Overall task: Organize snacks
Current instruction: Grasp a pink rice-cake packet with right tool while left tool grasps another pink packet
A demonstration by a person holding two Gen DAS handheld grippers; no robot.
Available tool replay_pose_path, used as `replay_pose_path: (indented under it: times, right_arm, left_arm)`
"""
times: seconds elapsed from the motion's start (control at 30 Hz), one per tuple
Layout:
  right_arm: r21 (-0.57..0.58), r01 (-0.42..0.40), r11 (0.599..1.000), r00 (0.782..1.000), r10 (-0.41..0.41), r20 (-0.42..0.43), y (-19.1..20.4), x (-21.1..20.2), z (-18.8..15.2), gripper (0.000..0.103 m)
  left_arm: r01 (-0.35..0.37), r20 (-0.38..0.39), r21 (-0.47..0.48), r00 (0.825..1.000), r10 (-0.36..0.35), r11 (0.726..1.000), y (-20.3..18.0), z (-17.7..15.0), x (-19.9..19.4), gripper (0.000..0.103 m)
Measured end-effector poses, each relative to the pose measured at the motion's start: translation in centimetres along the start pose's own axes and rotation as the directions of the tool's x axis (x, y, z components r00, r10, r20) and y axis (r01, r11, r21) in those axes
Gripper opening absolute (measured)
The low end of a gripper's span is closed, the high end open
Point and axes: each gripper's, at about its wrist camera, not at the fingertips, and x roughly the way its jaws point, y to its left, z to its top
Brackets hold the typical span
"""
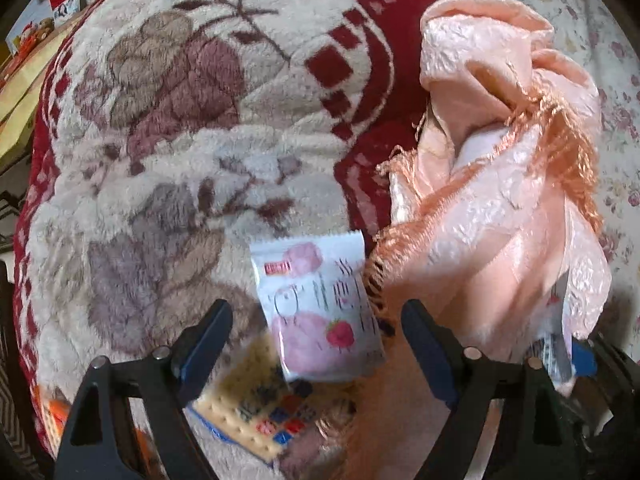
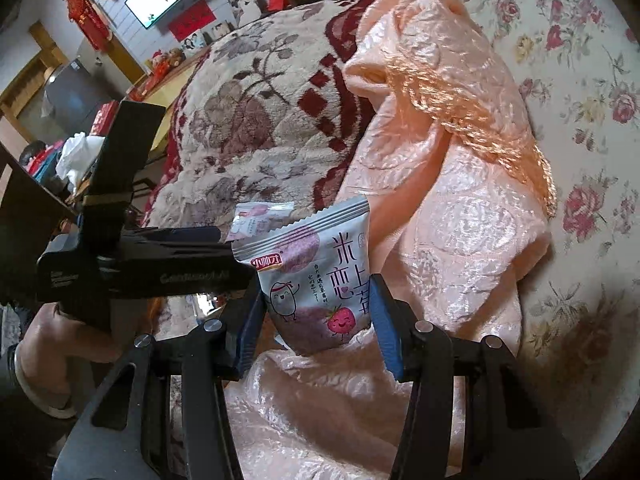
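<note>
In the left wrist view a white snack packet with a pink strawberry print (image 1: 320, 308) lies on the fluffy flowered blanket (image 1: 180, 140), overlapping a cracker packet (image 1: 256, 412). My left gripper (image 1: 314, 312) hangs over it, open, one finger on each side and neither pad touching. In the right wrist view my right gripper (image 2: 320, 316) is shut on a matching strawberry packet (image 2: 316, 276), held upright above a peach satin cloth (image 2: 440, 220). A second such packet (image 2: 260, 216) lies beyond it on the blanket.
The crumpled peach cloth with a fringed edge (image 1: 500, 184) lies right of the blanket, on a rose-print sheet (image 2: 580, 120). An orange wrapper (image 1: 52, 412) shows at the lower left. The left tool's black housing (image 2: 132, 272) and a hand (image 2: 60, 340) fill the left side.
</note>
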Motion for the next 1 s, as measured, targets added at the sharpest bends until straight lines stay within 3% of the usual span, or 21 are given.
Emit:
replay_pose_path:
  times: [0.03, 0.07, 0.17, 0.23, 0.27, 0.4, 0.5, 0.57, 0.6, 0.63, 0.7, 0.8, 0.97, 1.0]
  right_arm:
    - [0.011, -0.017, 1.0, 1.0, 0.017, -0.004, -0.3, 0.0, -0.1, 0.049]
    - [0.017, -0.023, 1.0, 1.0, 0.023, -0.003, -0.4, -0.1, -0.2, 0.049]
    - [0.007, -0.03, 1.0, 1.0, 0.03, 0.001, 0.0, 0.0, 0.0, 0.049]
    - [-0.001, -0.036, 0.999, 0.999, 0.036, -0.003, 0.3, 0.2, 0.0, 0.049]
    - [-0.01, -0.037, 0.999, 0.999, 0.036, -0.007, 0.6, 0.2, -0.1, 0.049]
    - [-0.021, -0.047, 0.999, 0.999, 0.046, -0.01, 1.2, 0.1, -0.4, 0.049]
    - [-0.002, -0.04, 0.999, 0.999, 0.04, -0.008, 1.3, 0.2, -0.6, 0.049]
    - [0.012, -0.047, 0.999, 0.999, 0.047, -0.004, 1.2, 0.2, -0.8, 0.049]
    - [0.015, -0.05, 0.999, 0.999, 0.05, -0.004, 1.1, 0.0, -0.9, 0.049]
    - [0.022, -0.055, 0.998, 0.998, 0.055, -0.005, 1.0, 0.0, -1.0, 0.049]
    - [0.034, -0.063, 0.997, 0.998, 0.063, -0.007, 0.6, 0.1, -1.1, 0.049]
    - [0.044, -0.073, 0.996, 0.997, 0.073, -0.005, 0.4, 0.2, -0.9, 0.049]
    - [0.054, -0.081, 0.995, 0.997, 0.081, -0.011, -0.1, 0.2, -1.0, 0.049]
    - [0.057, -0.081, 0.995, 0.997, 0.082, -0.011, -0.2, 0.1, -1.0, 0.049]
  left_arm:
    - [0.001, 0.01, 0.015, 1.0, -0.001, 1.0, 0.0, 0.0, 0.0, 0.064]
    - [0.009, 0.01, 0.029, 1.0, -0.009, 1.0, 0.2, 0.0, 0.0, 0.058]
    - [0.043, 0.025, 0.037, 0.999, -0.044, 0.998, 1.3, -0.3, -0.5, 0.05]
    - [0.078, 0.042, 0.03, 0.996, -0.079, 0.997, 2.3, -0.6, -1.1, 0.034]
    - [0.1, 0.044, 0.018, 0.994, -0.101, 0.995, 2.9, -0.8, -1.5, 0.034]
    - [0.082, 0.052, -0.005, 0.995, -0.081, 0.997, 4.7, -1.4, -2.7, 0.021]
    - [0.154, 0.023, -0.096, 0.988, -0.153, 0.983, 6.0, -1.2, -2.2, 0.022]
    - [0.147, 0.004, -0.099, 0.989, -0.147, 0.984, 5.5, -1.4, -2.2, 0.027]
    - [0.13, -0.003, -0.087, 0.991, -0.131, 0.988, 4.9, -1.4, -2.3, 0.04]
    - [0.123, -0.008, -0.081, 0.992, -0.124, 0.989, 4.5, -1.3, -2.3, 0.061]
    - [0.115, 0.003, -0.078, 0.993, -0.115, 0.99, 3.5, -1.2, -2.5, 0.08]
    - [0.085, 0.019, -0.047, 0.996, -0.084, 0.995, 2.0, -0.8, -2.4, 0.08]
    - [-0.001, -0.049, -0.013, 0.999, 0.0, 1.0, 0.4, -0.9, 0.3, 0.08]
    - [-0.017, -0.048, -0.008, 0.999, 0.017, 1.0, 0.5, -1.1, 0.6, 0.072]
